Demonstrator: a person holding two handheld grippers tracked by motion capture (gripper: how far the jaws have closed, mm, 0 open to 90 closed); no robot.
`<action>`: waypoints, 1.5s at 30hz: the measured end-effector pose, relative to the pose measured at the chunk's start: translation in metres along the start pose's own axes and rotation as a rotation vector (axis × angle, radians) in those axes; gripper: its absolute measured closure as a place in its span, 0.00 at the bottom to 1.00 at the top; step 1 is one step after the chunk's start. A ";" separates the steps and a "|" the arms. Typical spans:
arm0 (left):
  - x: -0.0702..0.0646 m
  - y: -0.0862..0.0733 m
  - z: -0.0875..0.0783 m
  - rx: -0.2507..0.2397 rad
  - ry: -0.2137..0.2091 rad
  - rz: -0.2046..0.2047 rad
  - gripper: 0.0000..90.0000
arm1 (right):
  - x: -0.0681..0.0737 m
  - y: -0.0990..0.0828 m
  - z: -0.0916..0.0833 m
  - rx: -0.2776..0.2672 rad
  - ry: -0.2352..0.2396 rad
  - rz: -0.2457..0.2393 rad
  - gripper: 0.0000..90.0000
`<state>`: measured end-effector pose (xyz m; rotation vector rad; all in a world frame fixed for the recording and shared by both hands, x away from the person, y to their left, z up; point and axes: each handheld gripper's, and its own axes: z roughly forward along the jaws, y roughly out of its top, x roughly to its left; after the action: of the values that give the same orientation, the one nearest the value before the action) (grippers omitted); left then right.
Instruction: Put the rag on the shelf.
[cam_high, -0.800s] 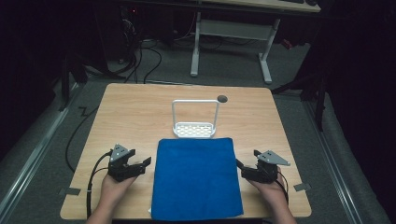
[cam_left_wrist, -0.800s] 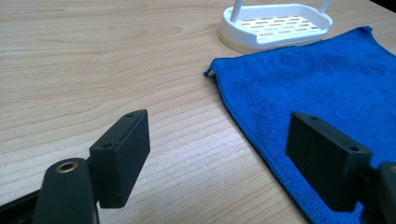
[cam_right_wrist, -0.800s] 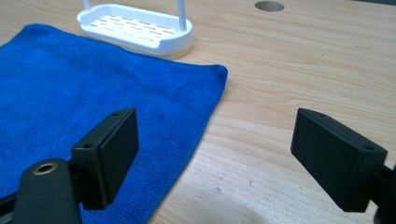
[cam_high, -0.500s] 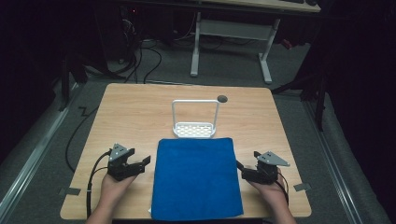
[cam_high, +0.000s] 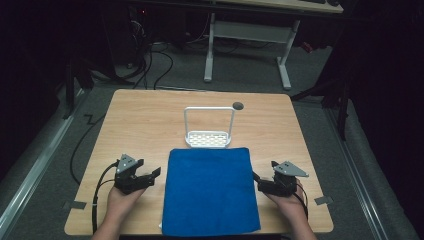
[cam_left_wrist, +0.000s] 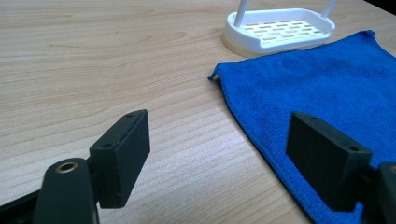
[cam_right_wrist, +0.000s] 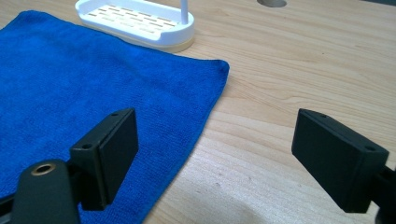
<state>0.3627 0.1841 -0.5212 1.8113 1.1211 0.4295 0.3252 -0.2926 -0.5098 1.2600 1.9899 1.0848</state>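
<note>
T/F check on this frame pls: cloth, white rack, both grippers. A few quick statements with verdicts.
1. The blue cloth lies flat between the left gripper and the right gripper. True.
2. The left gripper is shut on the cloth's edge. False: its jaws stand open with nothing between them.
3. The white slotted rack stands just beyond the cloth's far edge. True.
4. The rack sits on top of the cloth. False: it stands on the bare wooden table.
5. The right gripper's jaws are open, beside the cloth's right edge. True.
</note>
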 end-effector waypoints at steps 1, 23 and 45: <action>0.000 0.000 0.000 -0.002 -0.002 0.002 0.25 | 0.000 0.000 0.000 0.002 0.001 0.000 0.16; -0.005 0.039 0.058 0.087 -0.002 0.019 0.27 | 0.007 0.003 0.004 0.019 0.090 -0.013 0.27; -0.014 0.040 0.098 0.159 0.046 0.071 0.82 | 0.006 0.014 0.021 0.044 0.109 0.030 0.46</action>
<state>0.4430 0.1145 -0.5350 1.9934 1.1530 0.4362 0.3451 -0.2766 -0.5094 1.2822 2.0917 1.1524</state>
